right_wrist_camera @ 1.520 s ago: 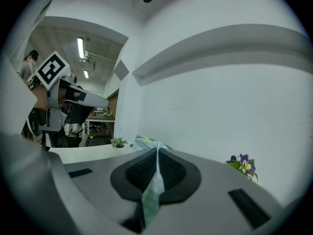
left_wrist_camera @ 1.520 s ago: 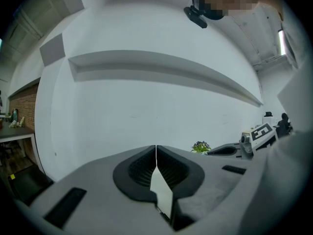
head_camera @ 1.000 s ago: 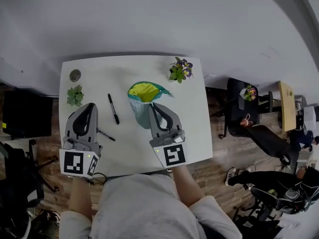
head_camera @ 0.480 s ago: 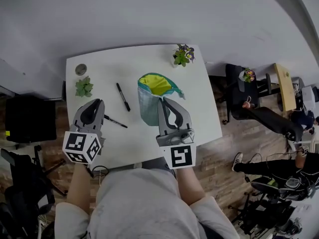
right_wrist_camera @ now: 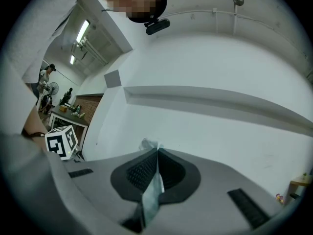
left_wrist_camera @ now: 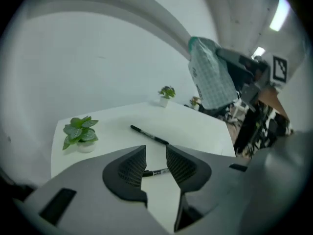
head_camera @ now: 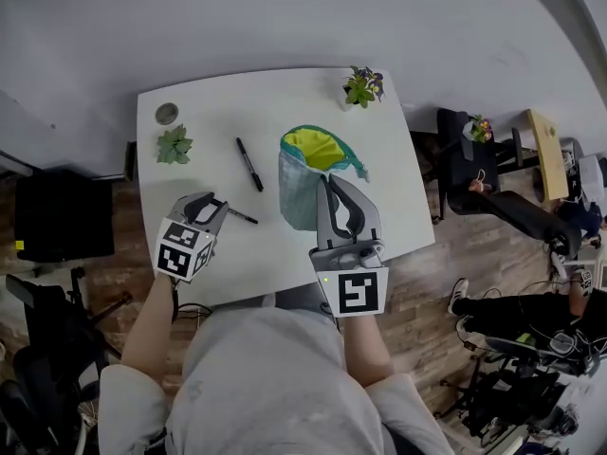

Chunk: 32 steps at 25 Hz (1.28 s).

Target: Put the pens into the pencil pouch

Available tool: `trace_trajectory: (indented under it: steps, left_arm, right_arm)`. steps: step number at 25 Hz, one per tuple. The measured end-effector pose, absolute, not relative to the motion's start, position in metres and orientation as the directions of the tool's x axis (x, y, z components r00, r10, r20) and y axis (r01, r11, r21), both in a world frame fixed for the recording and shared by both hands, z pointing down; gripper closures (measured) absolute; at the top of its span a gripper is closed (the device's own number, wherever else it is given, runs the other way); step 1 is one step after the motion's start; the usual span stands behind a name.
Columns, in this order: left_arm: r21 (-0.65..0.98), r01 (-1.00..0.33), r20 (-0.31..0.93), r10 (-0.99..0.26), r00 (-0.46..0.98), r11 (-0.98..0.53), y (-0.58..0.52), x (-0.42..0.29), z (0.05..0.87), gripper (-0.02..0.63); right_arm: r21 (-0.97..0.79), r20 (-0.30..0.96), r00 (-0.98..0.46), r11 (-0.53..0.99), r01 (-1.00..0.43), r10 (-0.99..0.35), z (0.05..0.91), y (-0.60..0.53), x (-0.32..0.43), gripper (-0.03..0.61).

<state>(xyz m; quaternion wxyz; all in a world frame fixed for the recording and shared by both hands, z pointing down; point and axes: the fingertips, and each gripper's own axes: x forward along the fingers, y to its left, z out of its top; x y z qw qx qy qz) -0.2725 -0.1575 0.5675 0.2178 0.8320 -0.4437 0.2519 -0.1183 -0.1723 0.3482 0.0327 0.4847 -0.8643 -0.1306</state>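
Pouch (head_camera: pixel 302 190) hangs above the white bench (head_camera: pixel 209 112) with its mouth open, the right gripper (head_camera: pixel 333 182) fingers clenched on its fabric edge. Left gripper (head_camera: pixel 216 207) fingers, just spread wide, flank the nearer pen (head_camera: pixel 243 218) without touching it; another pen (head_camera: pixel 249 164) lies beyond. Closing off-centre could flick it away.

1. This looks like an office or a work room.
2. A white table (head_camera: pixel 285 254) stands on a wood floor (head_camera: pixel 438 282) by a plain wall (left_wrist_camera: pixel 98 58).
3. Long lights (right_wrist_camera: pixel 80 33) shine overhead, near another table (right_wrist_camera: pixel 68 115) full of stuff.
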Motion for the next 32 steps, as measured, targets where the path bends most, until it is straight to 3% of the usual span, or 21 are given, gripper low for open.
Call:
trace_trajectory:
  steps: [3,8,16,19,25,32]
  left_arm:
    - [0.029,-0.713,0.688,-0.504,0.522,-0.700,-0.146,-0.263,0.584,0.483]
    - [-0.078,-0.450,0.797,-0.327,0.509,-0.890,-0.139,-0.257,0.604,0.483]
    - [-0.080,-0.016,0.933,-0.081,0.351,-0.997,-0.131,-0.252,0.634,0.483]
    - [-0.077,0.093,0.961,-0.049,0.272,-0.993,-0.137,-0.249,0.642,0.484]
    - [-0.013,0.204,0.990,0.017,0.142,-0.979,-0.138,-0.258,0.658,0.499]
    - [0.001,0.118,0.982,0.023,0.186,-0.993,-0.136,-0.257,0.658,0.540]
  right_arm:
    - [0.261,-0.063,-0.525,0.493,-0.830,-0.849,0.349,-0.169,-0.118,0.552]
    - [0.268,-0.051,-0.526,0.496,-0.826,-0.849,0.351,-0.167,-0.117,0.551]
    - [0.279,-0.034,-0.523,0.495,-0.823,-0.851,0.355,-0.169,-0.115,0.551]
    - [0.281,-0.024,-0.520,0.494,-0.823,-0.854,0.358,-0.170,-0.113,0.551]
    - [0.284,-0.016,-0.511,0.486,-0.827,-0.860,0.361,-0.172,-0.112,0.551]
    - [0.283,-0.011,-0.514,0.490,-0.824,-0.858,0.363,-0.172,-0.111,0.552]
